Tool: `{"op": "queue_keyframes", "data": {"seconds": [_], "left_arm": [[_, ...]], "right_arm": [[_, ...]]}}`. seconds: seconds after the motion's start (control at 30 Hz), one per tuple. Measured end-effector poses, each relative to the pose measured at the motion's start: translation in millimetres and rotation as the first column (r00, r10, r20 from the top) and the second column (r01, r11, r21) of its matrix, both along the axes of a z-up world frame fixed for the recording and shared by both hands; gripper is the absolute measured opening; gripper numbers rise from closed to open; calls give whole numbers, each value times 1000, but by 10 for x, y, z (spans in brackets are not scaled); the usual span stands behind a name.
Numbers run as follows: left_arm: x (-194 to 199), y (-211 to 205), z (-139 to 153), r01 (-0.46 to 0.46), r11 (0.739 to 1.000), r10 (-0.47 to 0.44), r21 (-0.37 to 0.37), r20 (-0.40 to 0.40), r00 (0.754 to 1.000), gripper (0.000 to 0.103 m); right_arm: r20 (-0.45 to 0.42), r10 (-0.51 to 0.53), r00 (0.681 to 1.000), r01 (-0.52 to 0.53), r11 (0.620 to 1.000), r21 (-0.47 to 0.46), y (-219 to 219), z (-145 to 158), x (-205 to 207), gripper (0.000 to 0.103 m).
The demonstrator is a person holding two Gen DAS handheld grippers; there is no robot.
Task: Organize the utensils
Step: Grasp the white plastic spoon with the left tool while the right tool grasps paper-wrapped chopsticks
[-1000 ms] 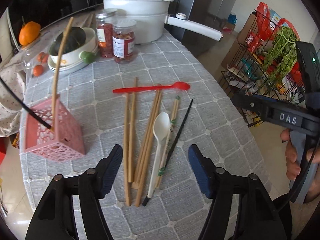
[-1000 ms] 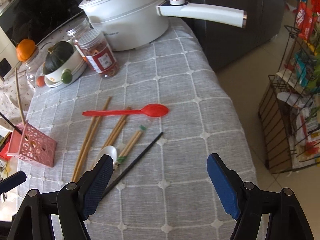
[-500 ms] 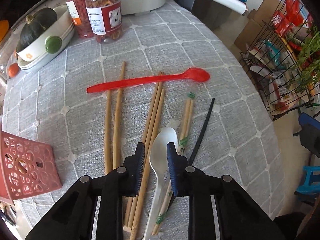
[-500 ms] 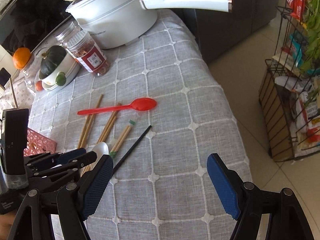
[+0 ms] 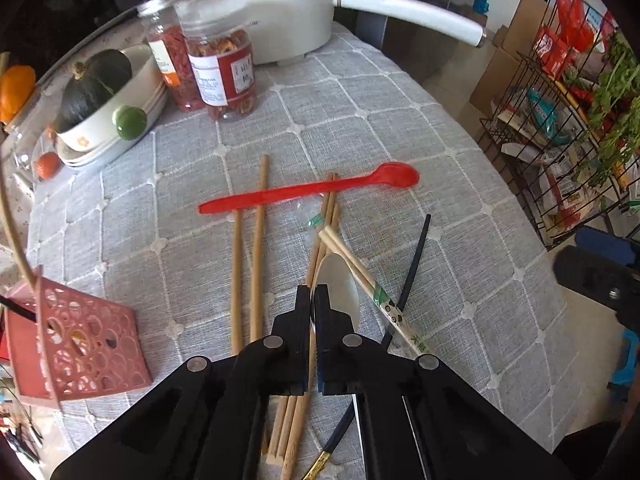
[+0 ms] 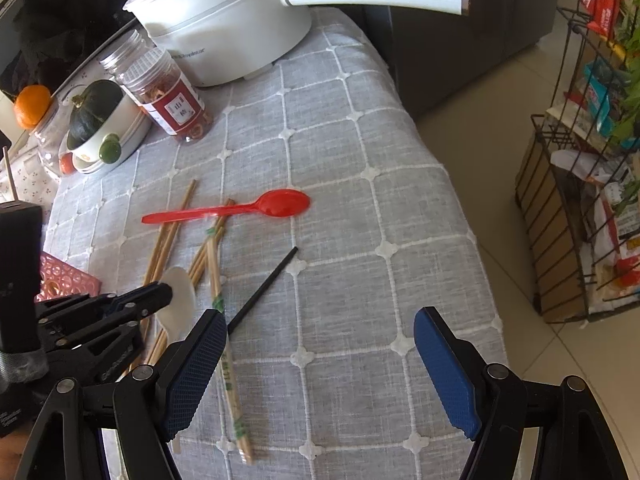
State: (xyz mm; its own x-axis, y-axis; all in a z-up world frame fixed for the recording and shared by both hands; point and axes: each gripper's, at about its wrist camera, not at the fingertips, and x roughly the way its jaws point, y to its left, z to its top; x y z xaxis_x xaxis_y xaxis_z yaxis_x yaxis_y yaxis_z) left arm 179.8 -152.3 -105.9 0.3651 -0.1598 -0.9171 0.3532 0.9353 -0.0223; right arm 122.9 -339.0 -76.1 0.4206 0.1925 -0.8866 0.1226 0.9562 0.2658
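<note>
My left gripper [image 5: 312, 296] is shut, pinching the left rim of the white spoon [image 5: 338, 280], whose bowl is tipped up on the grey cloth; in the right wrist view the left gripper [image 6: 166, 291] meets the white spoon [image 6: 180, 296] at the lower left. A paper-wrapped chopstick pair [image 5: 372, 284] lies slanted across the spoon. Bamboo chopsticks [image 5: 258, 248], a black chopstick [image 5: 414, 264] and a red spoon [image 5: 308, 192] lie around it. The pink utensil basket [image 5: 80, 344] stands to the left with sticks in it. My right gripper [image 6: 320, 316] hangs open over the cloth, holding nothing.
A white pot [image 5: 280, 20] with a long handle, two jars [image 5: 224, 72] and a bowl with a dark squash [image 5: 100, 92] stand at the back. A wire rack [image 5: 560, 120] of groceries stands on the floor past the table's right edge.
My left gripper came down and forward over the utensils and shut on the white spoon. The wrapped chopsticks swung across the spoon's bowl. The right gripper stayed open and hardly moved.
</note>
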Motion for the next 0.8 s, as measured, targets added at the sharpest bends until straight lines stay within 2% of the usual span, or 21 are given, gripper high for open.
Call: {"op": "queue_keyframes", "data": {"seconds": [0.27, 0.43, 0.5, 0.57, 0.67, 0.8], "left_arm": [[-509, 513, 620, -26, 998, 35, -50, 180, 983, 1], [-795, 932, 776, -76, 992, 99, -104, 238, 966, 1], [-850, 1084, 778, -96, 987, 127, -129, 263, 956, 1], [-878, 1227, 754, -124, 980, 164, -155, 280, 946, 1], [-836, 1317, 745, -126, 975, 172, -184, 261, 950, 1], [-827, 1398, 762, -126, 972, 175, -201, 250, 952, 1]], "right_arm": [[-53, 30, 998, -31, 999, -17, 245, -174, 138, 82], [-61, 82, 995, -83, 997, -11, 498, -257, 268, 82], [-63, 113, 992, -114, 993, -15, 630, -295, 324, 78], [-71, 148, 986, -150, 988, -23, 762, -345, 386, 65], [-89, 176, 980, -179, 984, -24, 902, -433, 473, 50], [-98, 185, 978, -189, 982, -29, 999, -517, 590, 39]]}}
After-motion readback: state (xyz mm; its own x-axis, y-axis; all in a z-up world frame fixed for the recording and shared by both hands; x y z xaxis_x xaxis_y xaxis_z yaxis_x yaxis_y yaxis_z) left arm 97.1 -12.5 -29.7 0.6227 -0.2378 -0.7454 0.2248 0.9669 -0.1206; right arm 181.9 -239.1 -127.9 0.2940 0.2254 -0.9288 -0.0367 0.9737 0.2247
